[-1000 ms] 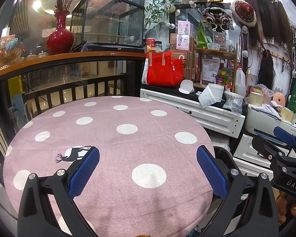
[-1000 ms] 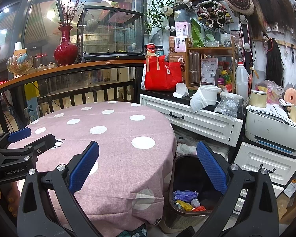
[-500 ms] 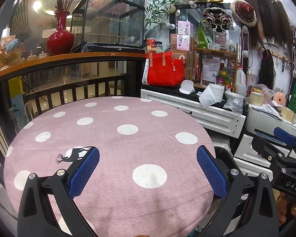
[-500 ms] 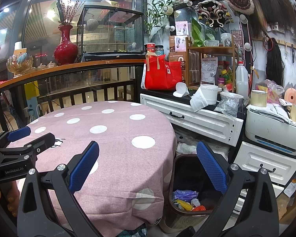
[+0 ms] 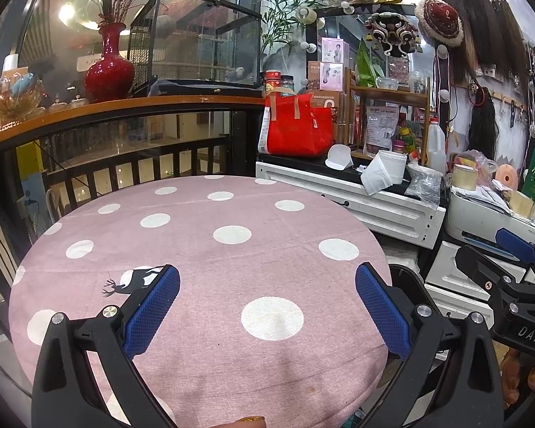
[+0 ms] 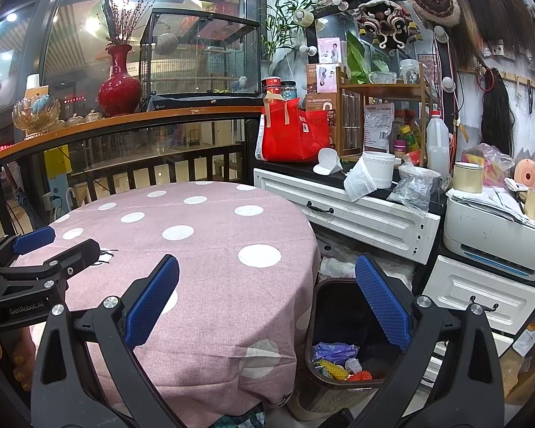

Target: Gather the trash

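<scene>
A round table with a pink polka-dot cloth (image 5: 210, 249) (image 6: 203, 246) fills the middle of both views, with nothing lying on it. To its right on the floor stands a dark bin (image 6: 335, 306) (image 5: 406, 285) holding purple, yellow and orange scraps (image 6: 333, 358). My left gripper (image 5: 267, 303) hovers open over the near part of the cloth, empty. The right gripper (image 6: 267, 296) is open and empty too, above the table's right edge and the bin. Each gripper shows at the side of the other's view (image 5: 503, 267) (image 6: 46, 260).
A white drawer cabinet (image 6: 360, 214) behind the bin carries a red bag (image 6: 292, 135), a white cup (image 6: 374, 174) and a crumpled clear bag (image 6: 413, 189). A white printer (image 6: 495, 235) sits at the right. A dark railing with a wooden ledge (image 5: 125, 110) runs behind the table.
</scene>
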`<state>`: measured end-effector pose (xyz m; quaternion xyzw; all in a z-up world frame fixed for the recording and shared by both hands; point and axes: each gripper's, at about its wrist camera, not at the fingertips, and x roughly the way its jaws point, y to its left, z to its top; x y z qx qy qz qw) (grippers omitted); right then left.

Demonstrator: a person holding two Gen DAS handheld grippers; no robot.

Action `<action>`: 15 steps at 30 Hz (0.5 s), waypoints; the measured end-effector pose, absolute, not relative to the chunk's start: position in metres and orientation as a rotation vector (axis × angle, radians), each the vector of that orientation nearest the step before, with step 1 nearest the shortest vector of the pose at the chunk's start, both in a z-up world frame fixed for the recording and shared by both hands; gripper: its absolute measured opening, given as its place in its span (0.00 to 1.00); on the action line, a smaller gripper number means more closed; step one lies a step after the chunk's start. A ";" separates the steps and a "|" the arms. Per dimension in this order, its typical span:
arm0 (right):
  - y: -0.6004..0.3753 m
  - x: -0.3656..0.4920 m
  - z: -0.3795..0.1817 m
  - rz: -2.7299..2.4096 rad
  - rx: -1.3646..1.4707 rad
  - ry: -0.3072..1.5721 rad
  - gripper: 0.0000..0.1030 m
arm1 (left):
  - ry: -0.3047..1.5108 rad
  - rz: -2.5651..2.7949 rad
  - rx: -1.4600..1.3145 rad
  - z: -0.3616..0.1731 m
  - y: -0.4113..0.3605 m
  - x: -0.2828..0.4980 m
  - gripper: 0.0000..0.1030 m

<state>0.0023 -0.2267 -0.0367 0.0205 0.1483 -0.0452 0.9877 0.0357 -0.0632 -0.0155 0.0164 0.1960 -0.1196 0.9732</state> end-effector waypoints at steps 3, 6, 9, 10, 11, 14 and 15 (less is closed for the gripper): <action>-0.228 0.004 -0.035 -0.091 0.041 0.298 0.95 | 0.396 -0.240 0.035 -0.015 -0.063 0.035 0.95; -0.228 0.004 -0.035 -0.090 0.041 0.298 0.95 | 0.397 -0.242 0.033 -0.015 -0.063 0.035 0.95; -0.228 0.004 -0.035 -0.091 0.041 0.299 0.95 | 0.396 -0.241 0.035 -0.015 -0.063 0.036 0.95; -0.228 0.004 -0.035 -0.091 0.042 0.298 0.95 | 0.396 -0.241 0.036 -0.015 -0.063 0.036 0.95; -0.227 0.003 -0.036 -0.090 0.042 0.298 0.95 | 0.397 -0.241 0.038 -0.015 -0.063 0.035 0.95; -0.228 0.004 -0.036 -0.090 0.042 0.299 0.95 | 0.397 -0.242 0.039 -0.015 -0.063 0.037 0.95; -0.228 0.005 -0.038 -0.089 0.042 0.301 0.95 | 0.397 -0.242 0.040 -0.015 -0.062 0.036 0.95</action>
